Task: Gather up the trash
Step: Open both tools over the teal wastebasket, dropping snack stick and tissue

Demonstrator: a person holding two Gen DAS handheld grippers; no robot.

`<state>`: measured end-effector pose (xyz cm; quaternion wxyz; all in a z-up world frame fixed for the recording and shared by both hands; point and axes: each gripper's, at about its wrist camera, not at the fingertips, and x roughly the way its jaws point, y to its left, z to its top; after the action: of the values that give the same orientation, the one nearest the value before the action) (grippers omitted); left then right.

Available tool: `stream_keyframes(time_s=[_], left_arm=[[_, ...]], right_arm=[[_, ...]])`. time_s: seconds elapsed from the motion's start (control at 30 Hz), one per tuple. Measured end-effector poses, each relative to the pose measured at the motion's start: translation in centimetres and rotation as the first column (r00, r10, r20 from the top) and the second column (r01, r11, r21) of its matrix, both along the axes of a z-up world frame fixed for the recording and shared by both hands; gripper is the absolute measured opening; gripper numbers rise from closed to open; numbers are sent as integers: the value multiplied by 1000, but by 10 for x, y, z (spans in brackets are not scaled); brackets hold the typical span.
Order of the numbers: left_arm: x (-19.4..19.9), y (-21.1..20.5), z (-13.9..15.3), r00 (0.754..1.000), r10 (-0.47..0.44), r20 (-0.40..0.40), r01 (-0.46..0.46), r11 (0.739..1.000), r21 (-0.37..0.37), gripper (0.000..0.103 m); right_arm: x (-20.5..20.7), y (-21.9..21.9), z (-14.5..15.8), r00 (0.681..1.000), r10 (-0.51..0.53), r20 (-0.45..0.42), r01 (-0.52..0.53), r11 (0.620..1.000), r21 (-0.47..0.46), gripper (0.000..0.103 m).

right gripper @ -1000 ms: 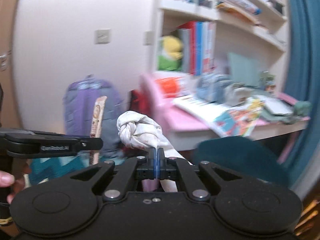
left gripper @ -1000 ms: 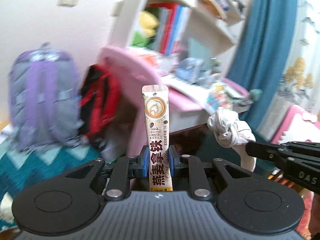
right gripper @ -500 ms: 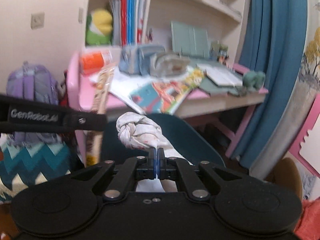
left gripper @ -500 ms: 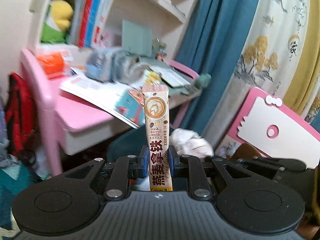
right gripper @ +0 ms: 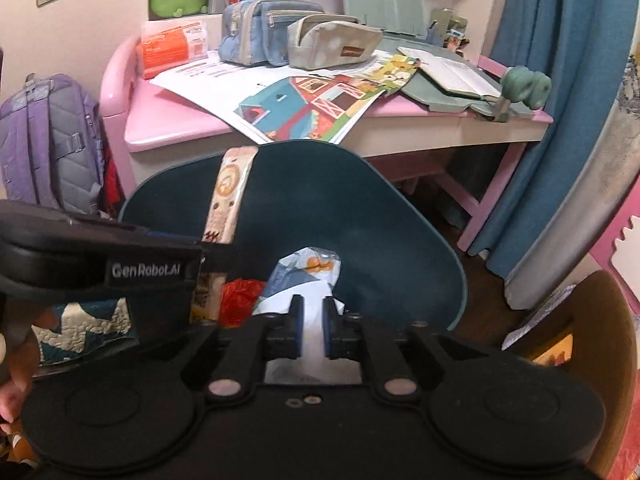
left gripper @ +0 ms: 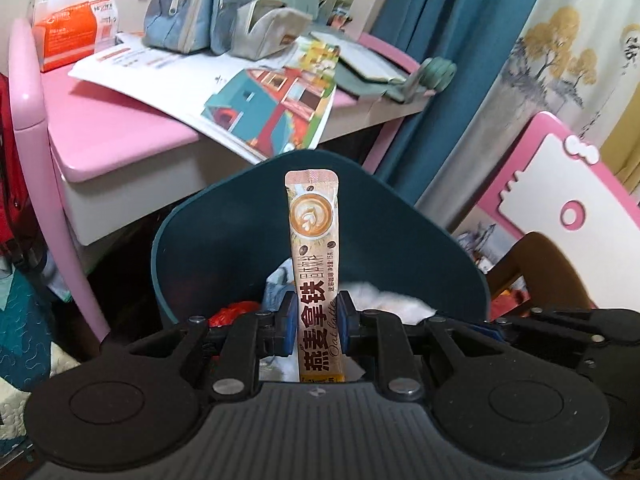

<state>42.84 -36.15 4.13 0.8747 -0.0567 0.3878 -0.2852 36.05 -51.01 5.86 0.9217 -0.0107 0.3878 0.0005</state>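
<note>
Left wrist view: left gripper [left gripper: 317, 322], tilted downward over the dark teal plastic bin [left gripper: 208, 240], pinches an upright oat-latte sachet [left gripper: 316, 264]. Right gripper's [right gripper: 310, 322] jaws are opening above white crumpled trash [right gripper: 304, 312] inside the bin.

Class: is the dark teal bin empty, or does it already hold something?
Not empty. Inside the bin lie a red wrapper and a blue-and-white packet.

We see both wrist views angled down, close over the dark teal bin [left gripper: 224, 248], facing the pink desk [left gripper: 104, 128] behind. The right view sits just right of the left gripper [right gripper: 208, 256] and takes in its side. Both views share bin, desk, blue curtain [right gripper: 560, 80].
</note>
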Motion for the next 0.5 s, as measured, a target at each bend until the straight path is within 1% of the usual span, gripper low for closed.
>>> stream_keyframes(time_s=[0.03, 0.1, 0.13, 0.17, 0.2, 0.27, 0.37, 0.4, 0.43, 0.47, 0.5], left_arm=[[0, -1, -1, 1000, 0, 3, 0, 1000, 12, 20], [-1, -2, -4, 1000, 3, -4, -3, 1000, 23, 20], [-1, -2, -5, 1000, 4, -9, -4, 1000, 21, 20], [-2, -1, -5, 1000, 1, -9, -1, 1000, 21, 21], [-4, -1, -5, 1000, -4, -3, 4, 1000, 28, 23], [-8, -1, -4, 1000, -5, 10, 4, 999, 43, 24], [-15, 3, 0, 1000, -12, 27, 11, 999, 33, 26], [-18, 4, 3, 999, -6, 39, 4, 999, 36, 34], [-22, 5, 5, 999, 0, 50, -2, 999, 41, 51], [-26, 7, 8, 998, 3, 65, -5, 999, 39, 61], [-31, 10, 10, 996, 7, 86, -10, 999, 34, 73]], right_arm=[[0, -1, 0, 1000, -3, -2, 3, 1000, -1, 17], [-3, -3, 0, 1000, -4, -5, 4, 1000, 5, 16], [-4, -5, 1, 1000, -7, -4, 7, 1000, 12, 20], [-7, -6, 1, 1000, -12, -3, 12, 1000, 14, 28], [-8, -7, 2, 1000, -19, -4, 20, 1000, 15, 33], [-13, -9, 5, 1000, -27, 7, 27, 999, 23, 35], [-22, -11, 11, 999, -38, 19, 37, 999, 33, 36], [-25, -12, 13, 999, -37, 22, 36, 999, 37, 37], [-29, -12, 14, 999, -39, 25, 38, 998, 43, 38], [-33, -13, 16, 999, -41, 31, 40, 998, 47, 39], [-37, -13, 17, 998, -40, 38, 38, 998, 51, 40]])
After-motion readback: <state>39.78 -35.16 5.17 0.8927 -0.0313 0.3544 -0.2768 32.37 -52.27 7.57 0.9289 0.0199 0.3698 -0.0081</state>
